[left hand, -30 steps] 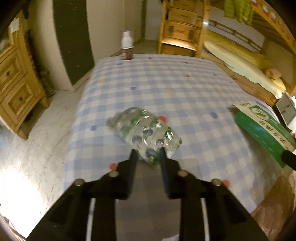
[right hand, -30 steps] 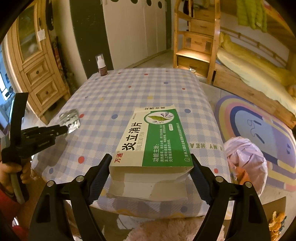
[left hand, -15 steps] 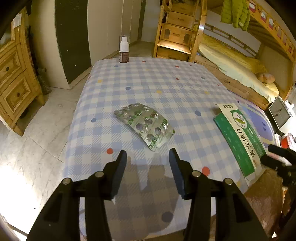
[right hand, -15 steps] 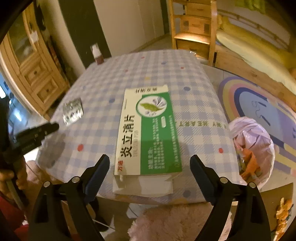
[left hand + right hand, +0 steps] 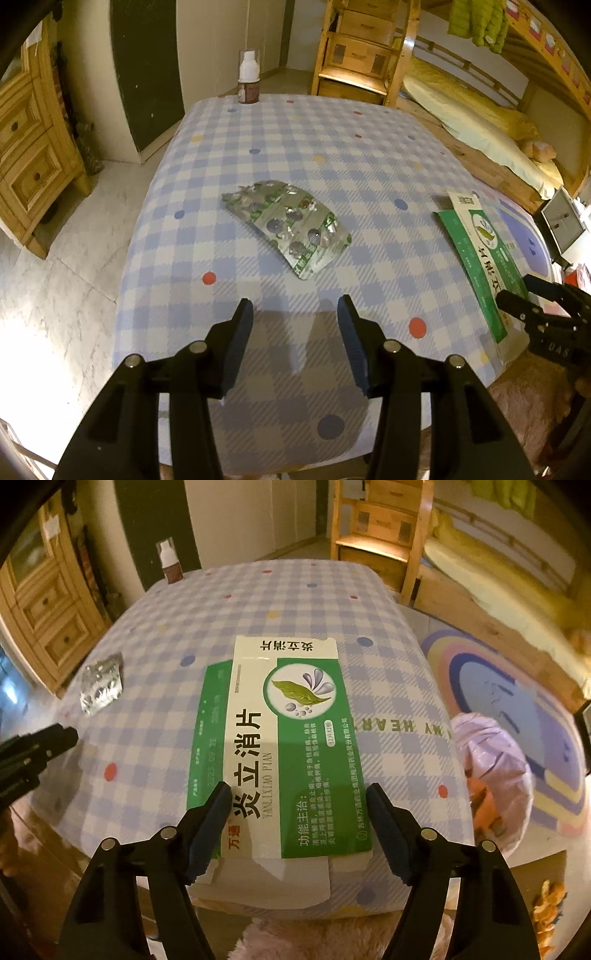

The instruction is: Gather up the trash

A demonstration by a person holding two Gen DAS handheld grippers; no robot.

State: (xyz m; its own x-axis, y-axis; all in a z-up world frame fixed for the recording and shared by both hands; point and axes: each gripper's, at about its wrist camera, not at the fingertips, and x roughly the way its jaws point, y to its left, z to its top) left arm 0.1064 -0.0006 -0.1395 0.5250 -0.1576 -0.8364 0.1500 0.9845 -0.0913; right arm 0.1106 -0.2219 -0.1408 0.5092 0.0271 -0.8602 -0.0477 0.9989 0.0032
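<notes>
The right tool [image 5: 297, 794], jaws just closing but not yet pressing, straddles the near end of the green medicine box [image 5: 284, 746] at the counter [image 5: 388, 686] edge. The left tool [image 5: 294, 312] hangs open and empty, tilted down, the blister pack [image 5: 288, 229] lying just beyond its tips.

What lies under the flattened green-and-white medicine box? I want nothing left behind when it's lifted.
The flattened green-and-white medicine box lies on the blue checked tablecloth, its near end overhanging the edge. Nothing else shows around its edges, but whatever the box covers is hidden.
</notes>
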